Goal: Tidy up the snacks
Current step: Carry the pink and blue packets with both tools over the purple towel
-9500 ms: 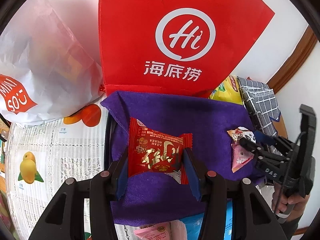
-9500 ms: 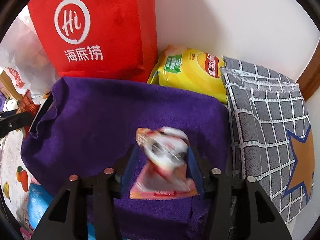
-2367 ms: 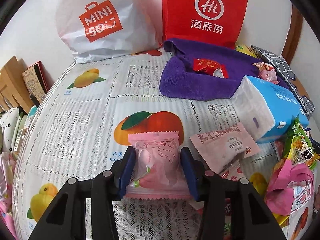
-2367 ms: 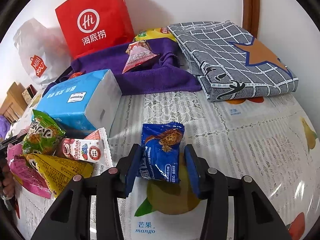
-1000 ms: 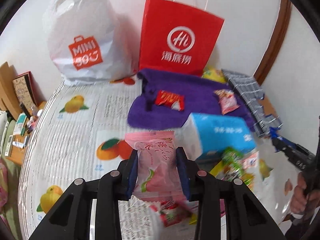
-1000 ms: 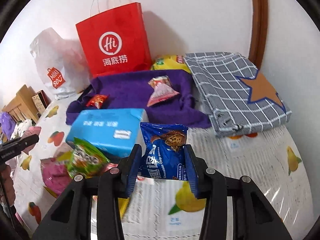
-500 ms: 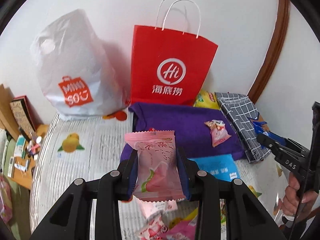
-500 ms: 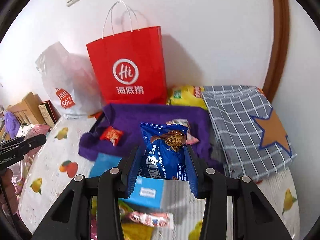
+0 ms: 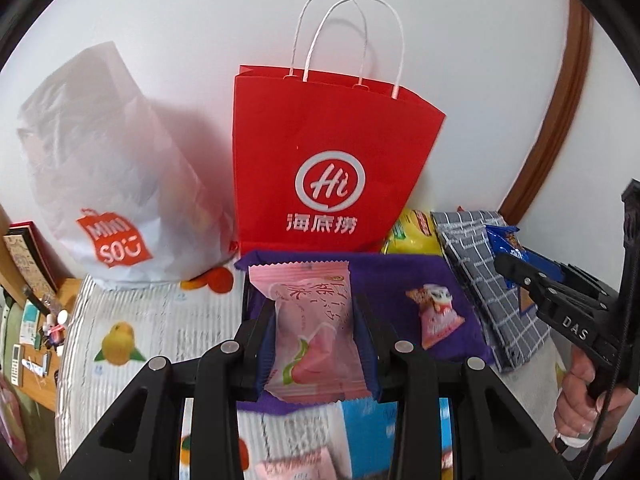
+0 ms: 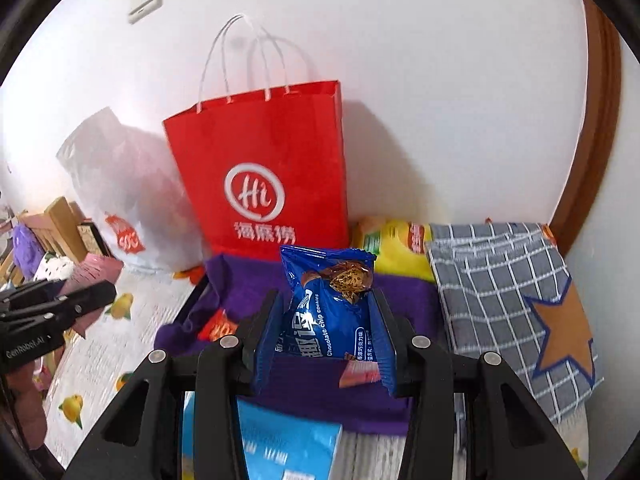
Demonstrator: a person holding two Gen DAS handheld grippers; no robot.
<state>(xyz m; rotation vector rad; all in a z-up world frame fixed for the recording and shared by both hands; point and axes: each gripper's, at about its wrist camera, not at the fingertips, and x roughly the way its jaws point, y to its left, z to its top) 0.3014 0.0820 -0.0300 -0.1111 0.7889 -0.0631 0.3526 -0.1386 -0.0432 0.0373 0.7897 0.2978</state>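
My left gripper [image 9: 316,344] is shut on a pink snack packet [image 9: 312,328] and holds it in the air before the purple cloth [image 9: 384,276]. My right gripper [image 10: 324,336] is shut on a blue chocolate chip cookie packet [image 10: 328,308], also in the air over the purple cloth [image 10: 248,280]. A pink triangular snack [image 9: 436,316] lies on the cloth. A red snack packet [image 10: 218,326] lies at the cloth's left end. The right gripper also shows in the left wrist view [image 9: 516,268], and the left gripper in the right wrist view [image 10: 96,292].
A red Hi paper bag [image 9: 332,168] and a white Miniso bag [image 9: 104,184] stand against the wall. A yellow chip bag [image 10: 396,252] and a grey checked cloth [image 10: 512,292] lie right of the purple cloth. A blue tissue pack [image 10: 280,444] lies in front.
Both grippers have risen and moved toward the purple cloth, each still holding its packet. The loose snacks on the table have dropped out of view below.
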